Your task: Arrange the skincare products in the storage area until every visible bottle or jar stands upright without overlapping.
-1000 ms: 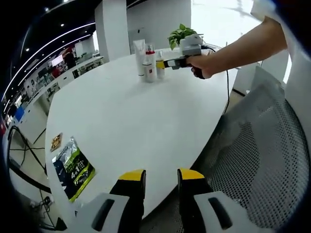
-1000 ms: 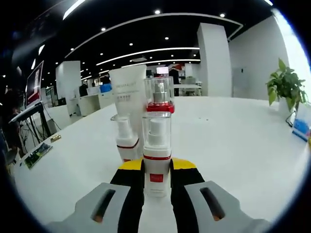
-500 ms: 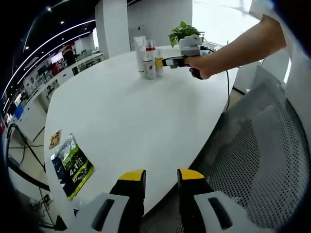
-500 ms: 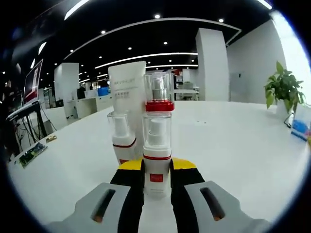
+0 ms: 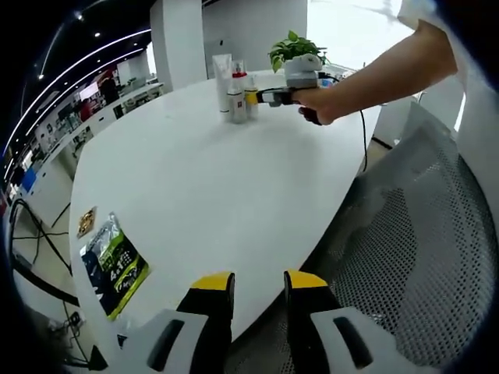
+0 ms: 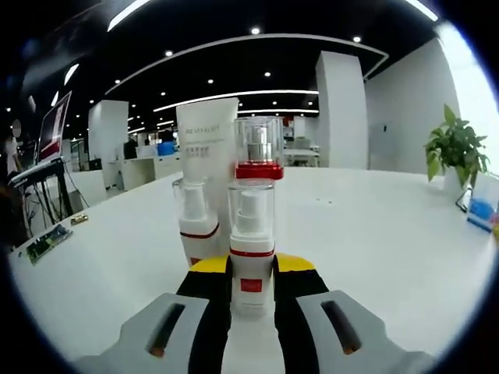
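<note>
Right gripper view: small pump bottle (image 6: 251, 245), clear cap, red band and red label, stands upright on the white table (image 6: 374, 226), clamped between the two yellow-tipped jaws of the right gripper (image 6: 251, 280); jaws press its lower body from both sides. Just behind and to the left, a second pump bottle (image 6: 196, 226) w/ clear cap and red band, upright, near the held one; whether they touch cannot be told. Behind these, a taller bottle (image 6: 258, 148) w/ clear cap over a silver pump and a red collar, upright. Behind-left of that, a white tube (image 6: 204, 140) standing on end, grey lettering on front. All four grouped close at the table's near-centre. Potted plant (image 6: 454, 144) at far right, w/ a blue-and-white item (image 6: 482, 204) beside it at the view's edge. Background: office w/ ceiling light strips, white column.

Left gripper view: same cluster seen from afar at the table's far side, tube (image 5: 221, 74) and bottles (image 5: 236, 95) upright. Right gripper (image 5: 261, 97) reaches in from the right, held by a person's hand (image 5: 318, 105) w/ bare forearm, tips at the cluster. Plant (image 5: 290, 51) behind it. Left gripper (image 5: 259, 292) at bottom, over the table's near edge, jaws apart w/ nothing between them. A printed green-and-dark packet (image 5: 115, 265) and a small patterned item (image 5: 88, 223) lie flat on the table's near-left. Mesh chair back (image 5: 413, 249) at right.
</note>
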